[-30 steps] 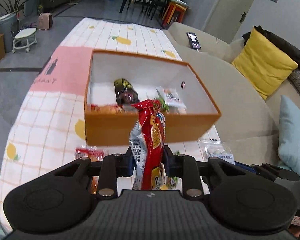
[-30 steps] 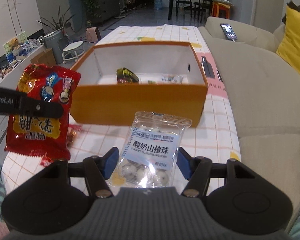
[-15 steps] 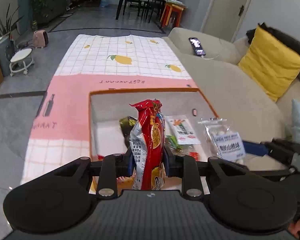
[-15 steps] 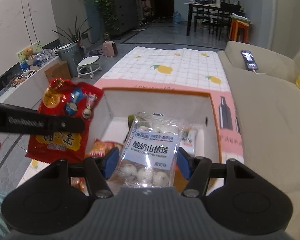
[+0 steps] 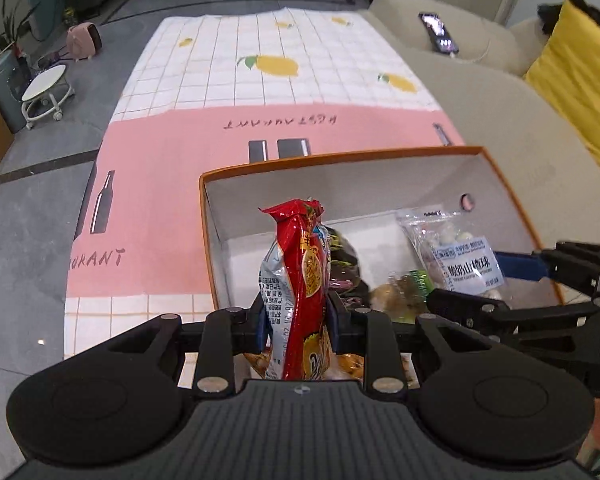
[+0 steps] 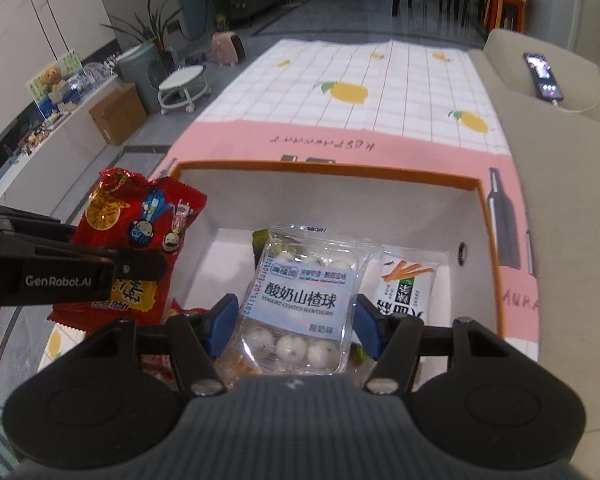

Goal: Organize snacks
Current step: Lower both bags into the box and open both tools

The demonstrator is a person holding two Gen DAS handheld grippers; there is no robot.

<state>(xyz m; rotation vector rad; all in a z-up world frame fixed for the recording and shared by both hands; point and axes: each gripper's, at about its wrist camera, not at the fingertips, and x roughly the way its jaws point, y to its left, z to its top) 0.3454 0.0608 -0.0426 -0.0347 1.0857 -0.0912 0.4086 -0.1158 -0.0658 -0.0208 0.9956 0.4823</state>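
Over the open orange cardboard box [image 6: 488, 216], my left claw [image 5: 298, 316] pinches the light, crinkly red foil snack bag [image 5: 300, 280] low, while my right claw [image 6: 296, 320] clamps the slippery clear pouch of yogurt hawthorn balls [image 6: 300, 300] by its sides.

Dim indoor, soft overhead | heavy fisheye warp at edges | glare on wrappers | slight motion blur, box contents
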